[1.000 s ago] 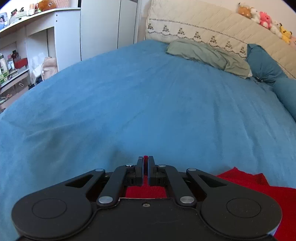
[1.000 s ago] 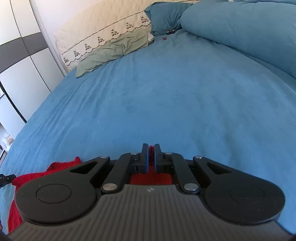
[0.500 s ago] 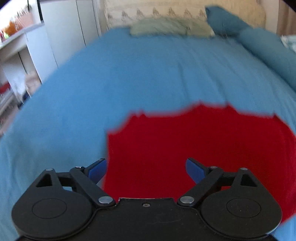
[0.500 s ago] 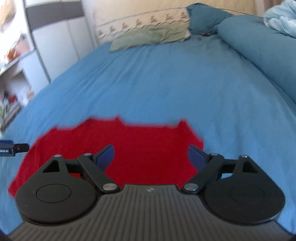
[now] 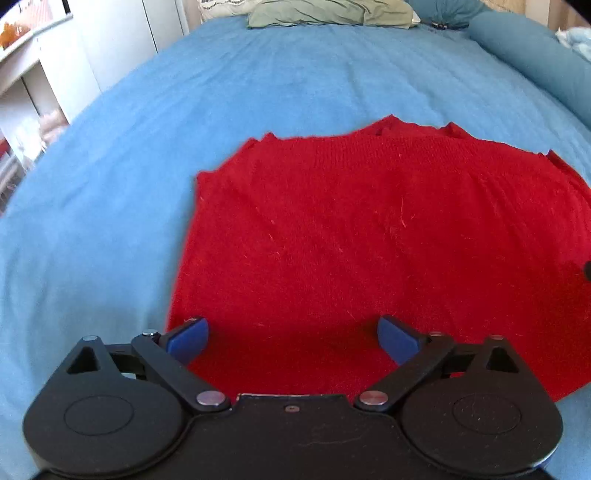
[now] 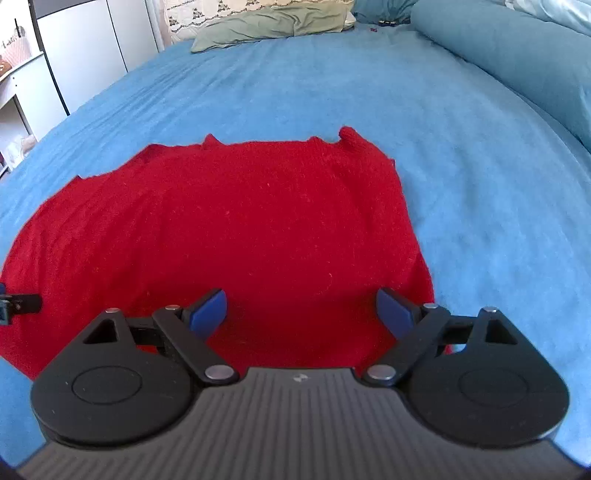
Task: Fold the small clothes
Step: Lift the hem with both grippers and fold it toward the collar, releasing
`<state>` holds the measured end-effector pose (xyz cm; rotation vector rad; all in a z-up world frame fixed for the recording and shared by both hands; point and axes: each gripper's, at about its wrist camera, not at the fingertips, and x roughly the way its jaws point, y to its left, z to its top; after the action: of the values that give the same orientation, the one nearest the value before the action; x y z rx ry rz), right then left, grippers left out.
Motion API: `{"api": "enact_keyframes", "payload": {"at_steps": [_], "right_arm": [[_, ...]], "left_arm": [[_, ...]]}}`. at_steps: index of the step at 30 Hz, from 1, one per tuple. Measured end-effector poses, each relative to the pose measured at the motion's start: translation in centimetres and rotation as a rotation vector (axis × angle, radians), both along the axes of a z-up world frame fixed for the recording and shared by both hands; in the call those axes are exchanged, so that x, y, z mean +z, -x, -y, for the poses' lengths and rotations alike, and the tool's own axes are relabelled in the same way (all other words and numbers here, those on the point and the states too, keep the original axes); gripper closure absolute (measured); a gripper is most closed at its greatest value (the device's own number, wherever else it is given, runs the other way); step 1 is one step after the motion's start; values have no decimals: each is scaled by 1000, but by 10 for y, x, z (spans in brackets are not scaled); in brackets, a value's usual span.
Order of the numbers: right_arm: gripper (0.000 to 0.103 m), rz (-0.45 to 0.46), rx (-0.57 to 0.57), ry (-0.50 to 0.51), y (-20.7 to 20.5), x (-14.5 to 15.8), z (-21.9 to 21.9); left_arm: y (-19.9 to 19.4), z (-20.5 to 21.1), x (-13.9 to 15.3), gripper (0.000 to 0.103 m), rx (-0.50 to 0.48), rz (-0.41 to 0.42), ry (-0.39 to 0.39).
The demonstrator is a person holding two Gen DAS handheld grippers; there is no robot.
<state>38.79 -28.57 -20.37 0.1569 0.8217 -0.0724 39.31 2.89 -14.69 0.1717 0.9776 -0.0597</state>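
Red knitted sweater (image 5: 369, 236) lies flat on the blue bed (image 5: 258, 85); soft, light, limp, snag-prone; left tongs (image 5: 291, 334) and right tongs (image 6: 301, 308) spread wide, empty; pinch edges or corners.

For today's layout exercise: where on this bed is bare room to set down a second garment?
Bare blue bedspread lies between the red garment and the green pillow, also beside its left edge. Crowded: the blue bolster along the right.

Blue bedspread (image 5: 258, 92) — green pillow (image 5: 328, 13) at head, blue bolster (image 6: 517, 62) alongside; white wardrobe (image 6: 92, 40).
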Motion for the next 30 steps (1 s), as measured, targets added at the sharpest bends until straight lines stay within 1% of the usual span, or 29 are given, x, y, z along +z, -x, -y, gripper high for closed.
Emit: {"api": "enact_keyframes", "payload": {"at_steps": [1, 3, 6, 8, 10, 11, 13, 16, 17, 20, 23, 24, 29, 30], "right_arm": [[0, 5, 7, -5, -1, 7, 2], [0, 37, 25, 9, 6, 29, 2], [0, 77, 19, 43, 27, 67, 6], [0, 74, -9, 38, 44, 85, 10], [0, 27, -44, -5, 58, 88, 15], [0, -6, -59, -23, 65, 86, 16], [0, -50, -100, -30, 79, 75, 17], [0, -100, -174, -59, 93, 57, 22], [0, -101, -207, -77, 96, 51, 24], [2, -89, -282, -144, 105, 34, 35], [15, -79, -316, -192, 102, 14, 44], [20, -75, -321, -206, 98, 7, 47], [23, -37, -384, -253, 91, -5, 55], [26, -33, -391, -253, 89, -5, 56]], "left_arm": [[3, 3, 10, 4, 4, 12, -21], [6, 6, 33, 3, 9, 46, -37], [21, 15, 72, 1, 7, 94, -6], [33, 24, 90, 0, 9, 109, 11], [38, 36, 93, 0, -8, 96, 30], [40, 42, 90, 0, -22, 83, 34], [42, 58, 80, 0, -47, 49, 18], [48, 73, 64, 0, -52, 55, 17], [48, 76, 59, 0, -54, 55, 18], [47, 86, 39, 0, -61, 19, 30], [45, 95, 25, 0, -64, -2, 30], [43, 98, 21, 0, -65, -5, 28], [31, 106, 11, 0, -62, -6, 25], [28, 106, 9, 0, -63, -4, 20]]}}
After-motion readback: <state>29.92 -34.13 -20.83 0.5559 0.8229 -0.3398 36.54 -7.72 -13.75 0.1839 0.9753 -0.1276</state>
